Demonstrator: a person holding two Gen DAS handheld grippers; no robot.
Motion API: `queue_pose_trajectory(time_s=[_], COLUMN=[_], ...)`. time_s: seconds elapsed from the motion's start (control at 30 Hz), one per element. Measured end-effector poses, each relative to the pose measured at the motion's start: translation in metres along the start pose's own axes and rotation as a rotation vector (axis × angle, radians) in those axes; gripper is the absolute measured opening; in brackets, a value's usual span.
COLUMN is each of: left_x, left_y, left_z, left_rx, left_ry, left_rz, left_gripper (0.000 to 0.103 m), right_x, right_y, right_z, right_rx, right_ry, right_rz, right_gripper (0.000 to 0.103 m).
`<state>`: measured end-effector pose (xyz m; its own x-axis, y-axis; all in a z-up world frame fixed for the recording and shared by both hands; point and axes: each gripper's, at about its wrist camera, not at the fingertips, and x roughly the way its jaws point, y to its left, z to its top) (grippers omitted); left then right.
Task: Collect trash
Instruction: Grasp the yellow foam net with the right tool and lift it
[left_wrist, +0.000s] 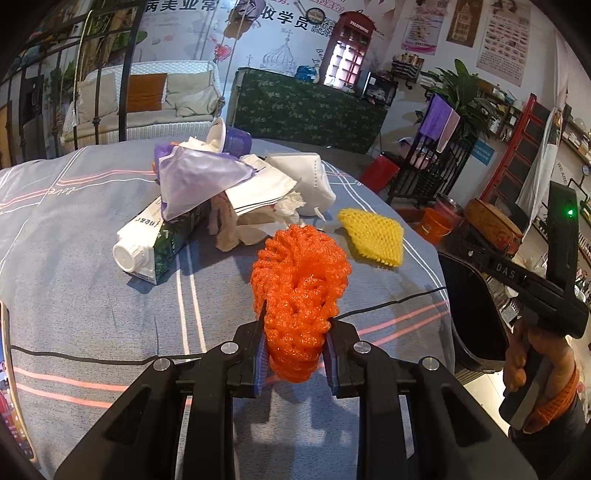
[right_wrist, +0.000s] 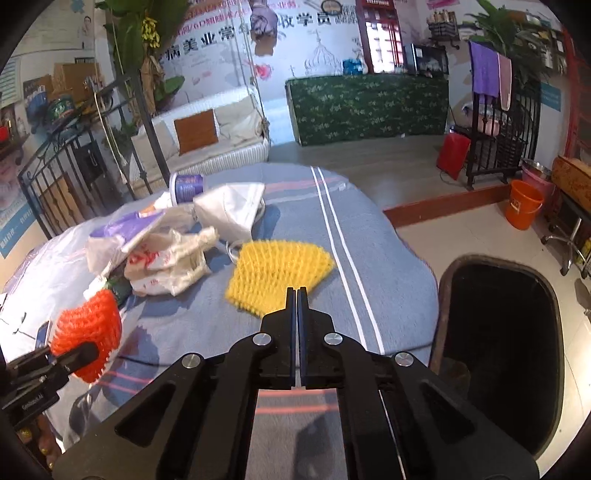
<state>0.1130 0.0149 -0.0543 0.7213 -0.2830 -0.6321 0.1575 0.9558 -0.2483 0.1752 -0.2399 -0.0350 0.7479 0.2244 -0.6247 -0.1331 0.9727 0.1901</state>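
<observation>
Left wrist view: the left gripper (left_wrist: 295, 354) pinches an orange foam net (left_wrist: 301, 295) between its pads, the net lifted clear of the grey striped cloth (left_wrist: 92, 302) covering the table. Beyond it lies a yellow foam net (left_wrist: 373, 236), flat on the cloth and apart from the orange one. Farther back sits a trash pile: a carton (left_wrist: 147, 251) on its side with its white cap toward the camera, a purple bag (left_wrist: 195, 177) on top, crumpled paper (left_wrist: 255, 218), a white mask (left_wrist: 306, 181) and a cup (left_wrist: 229, 138). At right, a hand (left_wrist: 543, 373) grips the right gripper's handle above a black bin (left_wrist: 476, 314) standing beside the table. Right wrist view: the right gripper (right_wrist: 297, 295) has its jaws pressed together with nothing between them, its tips above the near edge of the yellow foam net (right_wrist: 277, 273). The orange foam net (right_wrist: 88, 328) shows at left, in the left gripper (right_wrist: 79, 354). The black bin (right_wrist: 498, 343) stands open at right, beside the table edge.
</observation>
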Motion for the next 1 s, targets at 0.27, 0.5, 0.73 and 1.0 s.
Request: queue_pose_trajectory(time_s=[0.27, 0.5, 0.73, 1.0], left_x=[-0.002, -0.005, -0.005, -0.002], left_y=[-0.003, -0.002, 0.001, 0.004], left_z=[-0.003, -0.006, -0.008, -0.01], left_rx=[-0.004, -0.01, -0.022, -0.039], left_ry=[-0.007, -0.009, -0.003, -0.003], left_rz=[0.001, 0.005, 0.007, -0.002], left_gripper=[0.024, 0.024, 0.024, 0.024], right_x=[0.02, 0.093, 0.124, 0.079], right_y=[0.005, 0.021, 0.037, 0.041], right_z=[0.012, 0.022, 0.019, 0.014], right_rx=[-0.013, -0.06, -0.136, -0.155], right_ry=[-0.018, 0.173, 0.247, 0.127], right_rz=[0.004, -0.007, -0.032, -0.015], right_gripper=[0.092, 0.092, 0.043, 0.017])
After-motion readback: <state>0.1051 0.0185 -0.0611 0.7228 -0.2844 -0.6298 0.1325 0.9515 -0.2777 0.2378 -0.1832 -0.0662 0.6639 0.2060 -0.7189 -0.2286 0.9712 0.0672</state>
